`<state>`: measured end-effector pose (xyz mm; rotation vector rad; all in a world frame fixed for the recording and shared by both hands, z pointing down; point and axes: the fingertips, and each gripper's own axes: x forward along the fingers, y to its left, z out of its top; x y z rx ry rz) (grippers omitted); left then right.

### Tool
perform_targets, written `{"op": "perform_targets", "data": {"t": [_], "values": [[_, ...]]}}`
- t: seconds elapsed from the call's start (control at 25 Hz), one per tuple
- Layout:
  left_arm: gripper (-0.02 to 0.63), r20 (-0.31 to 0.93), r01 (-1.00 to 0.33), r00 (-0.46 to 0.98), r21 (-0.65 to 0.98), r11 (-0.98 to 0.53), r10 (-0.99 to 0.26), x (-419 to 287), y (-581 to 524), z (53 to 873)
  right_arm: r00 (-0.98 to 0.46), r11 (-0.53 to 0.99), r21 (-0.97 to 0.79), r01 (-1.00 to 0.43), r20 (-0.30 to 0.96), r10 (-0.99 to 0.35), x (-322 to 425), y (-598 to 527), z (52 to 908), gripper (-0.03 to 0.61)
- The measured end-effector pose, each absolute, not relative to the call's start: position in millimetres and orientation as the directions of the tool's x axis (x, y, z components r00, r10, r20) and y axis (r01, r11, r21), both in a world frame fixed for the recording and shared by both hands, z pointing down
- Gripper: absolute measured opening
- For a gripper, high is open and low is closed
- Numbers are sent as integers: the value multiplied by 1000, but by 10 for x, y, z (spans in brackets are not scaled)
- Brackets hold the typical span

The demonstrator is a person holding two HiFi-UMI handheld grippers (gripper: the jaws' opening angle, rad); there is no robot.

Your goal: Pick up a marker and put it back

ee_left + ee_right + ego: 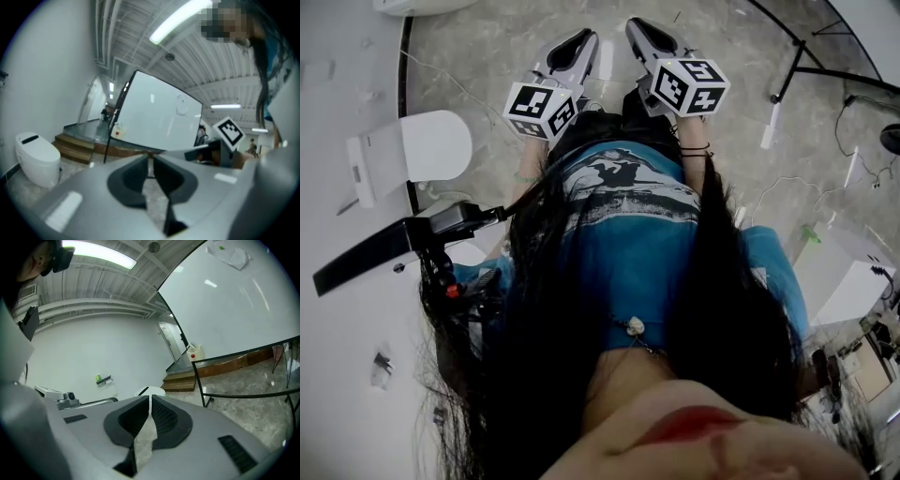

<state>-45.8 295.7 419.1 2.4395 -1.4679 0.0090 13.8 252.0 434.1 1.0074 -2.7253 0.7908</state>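
Note:
No marker shows clearly in any view. In the head view both grippers hang low in front of the person's blue shirt (628, 225), pointing at the floor. My left gripper (582, 37) has its jaws together with nothing between them; in its own view the left gripper (151, 160) points at a whiteboard (154, 117). My right gripper (638, 26) is shut and empty too; in its own view the right gripper (149, 399) faces a white wall. A small wall shelf (105, 380) with a green item on it hangs there.
A white toilet-like unit (427, 145) stands on the floor at left, beside a black arm (384, 248) on a stand. Black whiteboard-stand legs (825, 70) and cables cross the marble floor at right. Wooden steps (180, 380) lie beyond.

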Motion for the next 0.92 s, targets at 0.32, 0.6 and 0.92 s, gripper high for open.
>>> {"op": "perform_targets", "data": {"t": [0.32, 0.6, 0.92], "values": [[25, 142, -855, 502, 229, -465, -853, -420, 2944, 4152, -763, 639, -422, -643, 281, -582, 143, 2573, 4319, 26], [25, 136, -853, 506, 229, -470, -852, -407, 2937, 4142, -761, 641, -416, -645, 280, -585, 150, 2563, 4301, 26], [25, 127, -859, 493, 227, -459, -861, -476, 2915, 4134, -762, 646, -408, -645, 283, -582, 117, 2546, 4313, 26]]}}
